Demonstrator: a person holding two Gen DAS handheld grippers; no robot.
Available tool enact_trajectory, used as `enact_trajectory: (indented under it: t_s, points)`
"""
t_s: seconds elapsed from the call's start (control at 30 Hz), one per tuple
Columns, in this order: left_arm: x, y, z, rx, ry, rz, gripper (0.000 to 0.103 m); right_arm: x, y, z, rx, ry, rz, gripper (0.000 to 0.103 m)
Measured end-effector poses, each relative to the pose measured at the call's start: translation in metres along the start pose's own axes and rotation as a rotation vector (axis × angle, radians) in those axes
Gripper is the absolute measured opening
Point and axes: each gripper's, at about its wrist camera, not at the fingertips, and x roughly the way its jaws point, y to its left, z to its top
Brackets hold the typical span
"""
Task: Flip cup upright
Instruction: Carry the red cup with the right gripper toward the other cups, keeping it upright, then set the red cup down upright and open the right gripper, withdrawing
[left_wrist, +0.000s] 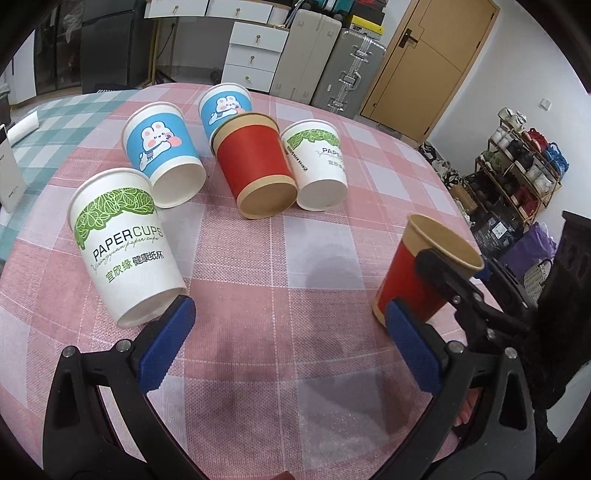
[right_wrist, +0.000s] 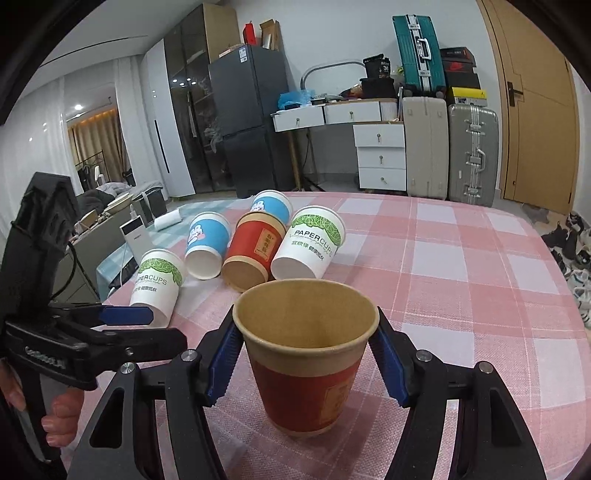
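A red paper cup (right_wrist: 306, 391) stands upright on the pink checked tablecloth (right_wrist: 461, 280), its open mouth up. My right gripper (right_wrist: 306, 354) is shut on it, blue pads pressing both sides just under the rim. The left wrist view shows this cup (left_wrist: 410, 273) at the right with the right gripper (left_wrist: 456, 266) across it. My left gripper (left_wrist: 291, 332) hangs open over bare cloth, its left pad (left_wrist: 168, 339) close to the base of a white leaf-print cup (left_wrist: 125, 251) that lies on its side.
Several more cups lie on their sides behind, bases toward me: two blue bunny cups (left_wrist: 162, 155) (left_wrist: 225, 107), a red one (left_wrist: 255, 166), a white leaf-print one (left_wrist: 317, 166). The table edge (left_wrist: 458, 206) runs at the right. A hand (right_wrist: 59, 417) holds the left gripper.
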Motion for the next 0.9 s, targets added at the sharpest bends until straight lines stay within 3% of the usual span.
enact_trajectory:
  t_s: [0.43, 0.53, 0.6, 0.73, 0.77, 0.9]
  points:
    - [0.002, 0.003, -0.001, -0.006, -0.009, 0.02, 0.102, -0.021, 0.003, -0.017, 0.032, -0.002, 0.033, 0.068]
    - [-0.01, -0.002, -0.003, 0.006, -0.031, 0.017, 0.102, -0.023, 0.006, -0.02, 0.037, 0.015, 0.034, 0.074]
    - [-0.02, -0.005, -0.004, 0.015, -0.047, 0.016, 0.102, -0.02, 0.009, -0.02, 0.038, 0.052, 0.036, 0.089]
    - [-0.044, -0.01, -0.007, 0.024, -0.079, 0.022, 0.102, -0.024, 0.018, -0.024, 0.019, 0.093, 0.028, 0.094]
    - [-0.051, -0.011, -0.009, 0.025, -0.087, 0.023, 0.102, -0.026, 0.02, -0.025, 0.019, 0.104, 0.021, 0.101]
    - [-0.076, -0.017, -0.015, 0.031, -0.109, 0.034, 0.102, -0.037, 0.026, -0.033, 0.039, 0.135, -0.005, 0.102]
